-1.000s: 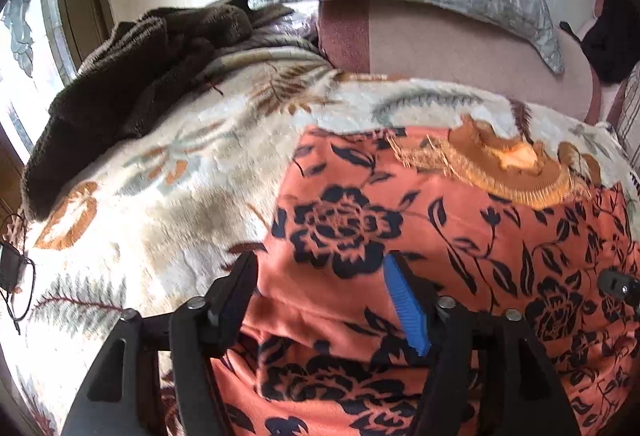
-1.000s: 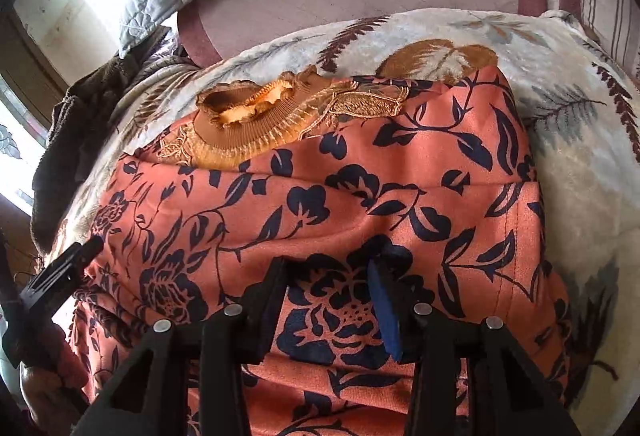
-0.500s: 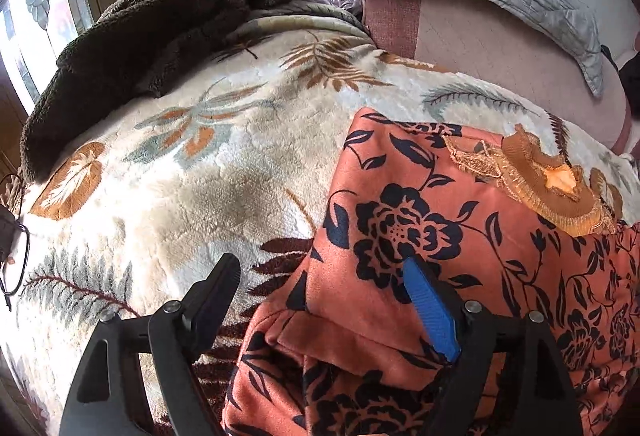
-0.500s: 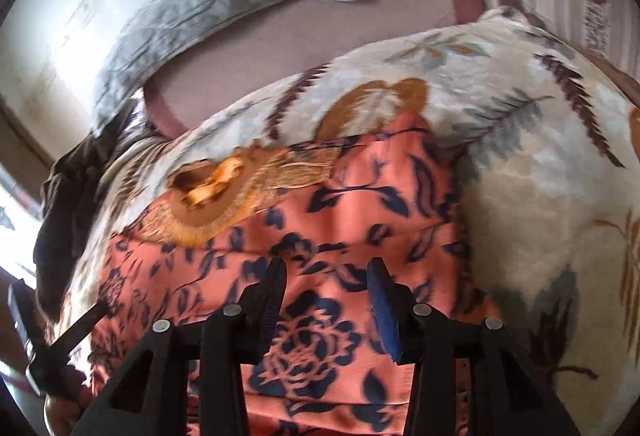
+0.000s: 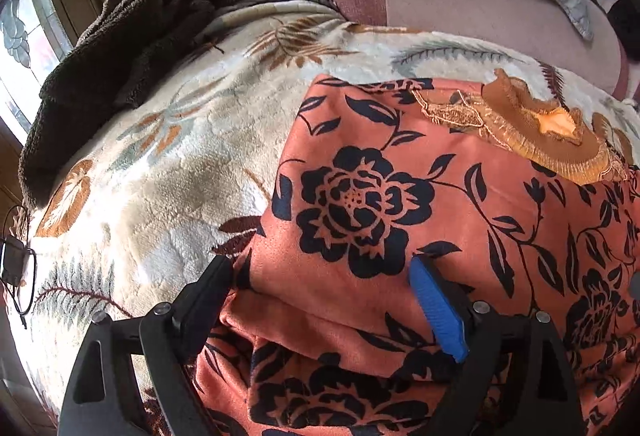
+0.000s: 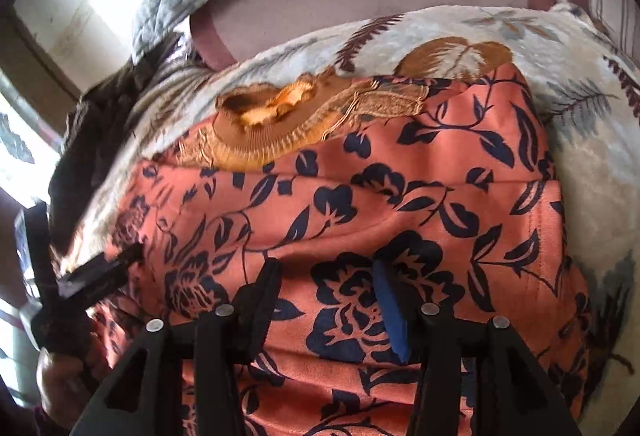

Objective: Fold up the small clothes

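Spreading both tongs, I hang over the orange floral garment (image 5: 420,204) lying on the leaf-print blanket (image 5: 160,196). My left gripper (image 5: 324,300) stands wide over the folded edge, opening, nothing pinched; my right gripper (image 6: 326,300) is opening too, unclamped. One fold looks done; further folds remain. Only the left view shows the whole brown towel (image 5: 120,64); only the right shows the garment's far edge.
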